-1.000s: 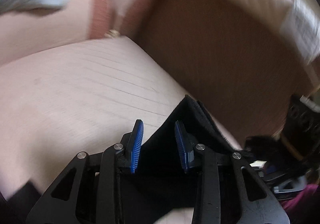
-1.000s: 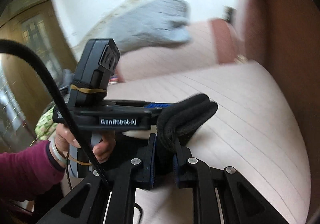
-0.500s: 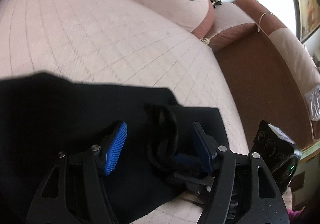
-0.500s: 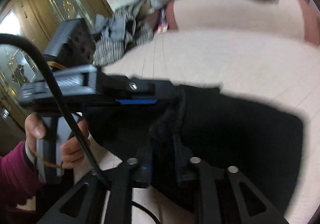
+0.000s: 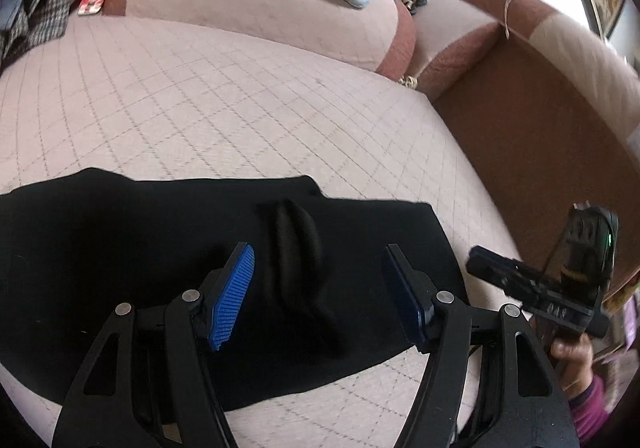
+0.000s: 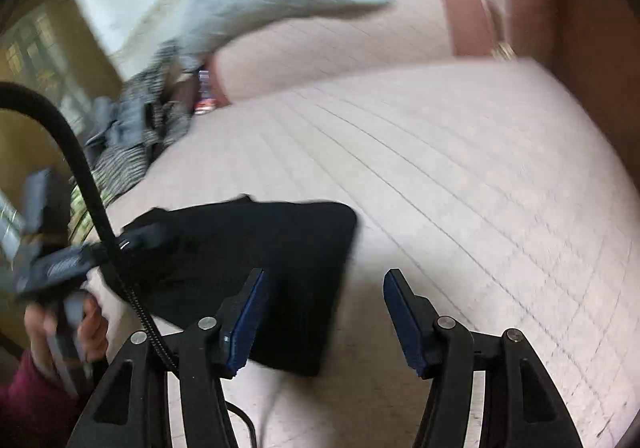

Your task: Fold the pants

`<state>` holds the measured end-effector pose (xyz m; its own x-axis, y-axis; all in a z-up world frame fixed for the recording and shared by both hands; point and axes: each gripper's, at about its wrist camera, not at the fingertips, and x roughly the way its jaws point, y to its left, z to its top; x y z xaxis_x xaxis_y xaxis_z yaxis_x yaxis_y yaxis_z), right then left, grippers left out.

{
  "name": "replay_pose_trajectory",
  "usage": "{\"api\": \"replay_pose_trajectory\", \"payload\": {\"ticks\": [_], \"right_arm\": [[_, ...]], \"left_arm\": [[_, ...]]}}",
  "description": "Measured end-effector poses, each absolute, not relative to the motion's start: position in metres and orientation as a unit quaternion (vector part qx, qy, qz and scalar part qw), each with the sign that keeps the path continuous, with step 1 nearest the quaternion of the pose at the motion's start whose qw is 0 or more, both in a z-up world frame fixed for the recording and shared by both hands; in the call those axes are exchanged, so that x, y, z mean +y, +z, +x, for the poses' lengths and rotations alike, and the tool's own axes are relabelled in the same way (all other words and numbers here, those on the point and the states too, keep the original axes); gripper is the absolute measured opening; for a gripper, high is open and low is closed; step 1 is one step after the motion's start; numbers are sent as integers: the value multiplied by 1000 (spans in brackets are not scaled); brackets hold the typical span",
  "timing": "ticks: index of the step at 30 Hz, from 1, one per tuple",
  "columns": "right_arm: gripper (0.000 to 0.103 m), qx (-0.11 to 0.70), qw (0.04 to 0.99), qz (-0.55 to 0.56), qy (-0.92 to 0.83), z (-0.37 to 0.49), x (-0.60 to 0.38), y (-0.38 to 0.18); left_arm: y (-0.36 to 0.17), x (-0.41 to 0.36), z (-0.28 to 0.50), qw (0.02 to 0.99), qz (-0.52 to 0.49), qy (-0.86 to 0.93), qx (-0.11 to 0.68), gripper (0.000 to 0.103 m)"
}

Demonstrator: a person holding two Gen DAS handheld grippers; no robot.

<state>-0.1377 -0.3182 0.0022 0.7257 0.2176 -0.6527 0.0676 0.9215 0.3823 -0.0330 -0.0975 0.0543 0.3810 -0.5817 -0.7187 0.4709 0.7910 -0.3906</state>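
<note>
The folded black fabric pants [image 5: 168, 248] lie flat on the pink quilted sofa seat [image 5: 224, 103]. Both tongs, left [image 5: 316, 296] and right [image 6: 324, 312], gape wide above them, holding nothing.

Both tongs [image 5: 318, 298] [image 6: 322, 314] now spread, pants [image 5: 168, 248] apparently released, lying flat

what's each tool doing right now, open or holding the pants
Left tool: open, holding nothing, over the black pants.
Right tool: open, holding nothing, at the pants' edge.
</note>
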Motion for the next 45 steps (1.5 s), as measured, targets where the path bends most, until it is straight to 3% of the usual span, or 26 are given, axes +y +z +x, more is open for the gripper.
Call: {"api": "replay_pose_trajectory", "payload": {"ticks": [5,9,21,38,45], "right_arm": [[57,377,915,140,19,-126,-297,-6],[56,383,919,94,8,-119,-283,-15],[56,340,935,90,37,-142,-267,24],[57,391,914,29,100,-96,-184,-8],[57,371,920,13,124,-97,-168,14]], "left_arm": [[27,-117,-34,859,47,-215,463,66],[20,-109,-31,863,32,-220,454,68],[45,-88,-43,882,9,-197,428,68],[54,-35,-70,900,-21,-138,413,68],[56,-1,-75,902,-59,-97,416,68]]}}
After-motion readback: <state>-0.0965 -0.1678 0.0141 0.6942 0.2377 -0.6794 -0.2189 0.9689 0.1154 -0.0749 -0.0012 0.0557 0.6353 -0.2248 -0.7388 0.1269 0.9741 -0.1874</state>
